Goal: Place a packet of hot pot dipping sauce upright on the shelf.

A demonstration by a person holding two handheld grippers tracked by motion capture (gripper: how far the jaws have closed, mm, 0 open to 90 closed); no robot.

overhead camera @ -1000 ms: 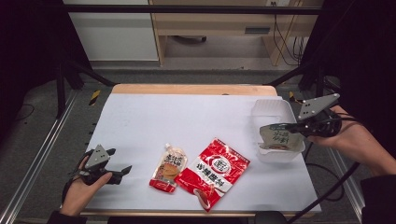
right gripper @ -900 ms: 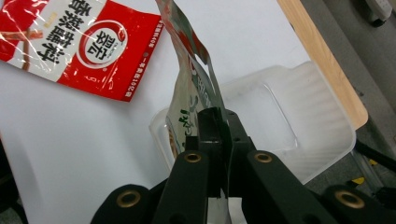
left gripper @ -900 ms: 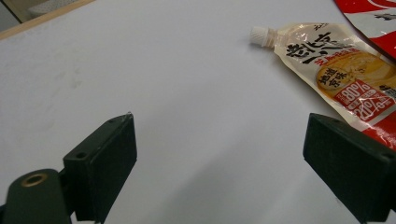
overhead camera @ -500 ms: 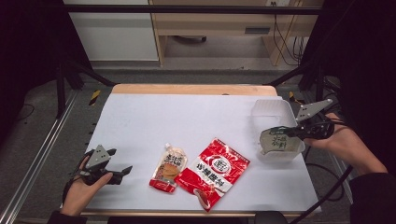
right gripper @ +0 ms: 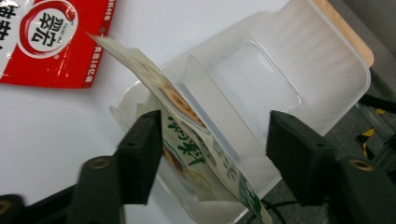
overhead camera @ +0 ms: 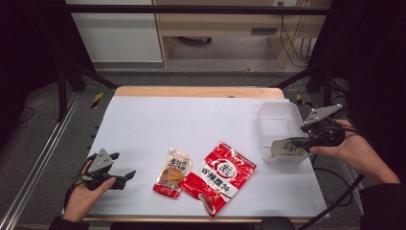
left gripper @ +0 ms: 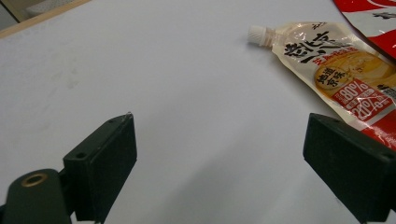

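White worktop (overhead camera: pixel 201 120), wooden far edge, dark floor and a pale cabinet behind. Clear plastic container (overhead camera: pixel 280 120) sits at the right edge, long side running near to far. Your right gripper (right gripper: pixel 210 149) is at its near end; jaws have just been opening and now stand apart, pads not pressing. The green-and-white packet (right gripper: pixel 187 144) stands tilted on edge between them, its lower part inside the container's near compartment, leaning on the one jaw, clear of the other. So it's released, not grasped. In the high view the packet (overhead camera: pixel 286 148) shows at the container's near end, just left of your right gripper (overhead camera: pixel 306 143).

Your left gripper (overhead camera: pixel 125 176) rests at the near-left of the worktop, jaws wide, nothing between them. Just right of it lies a spouted pouch (overhead camera: pixel 173 177), flat, cap pointing far. Red snack bag (overhead camera: pixel 219 176) lies flat beside the pouch, edges touching or overlapping, can't tell which. Both well apart from the container.
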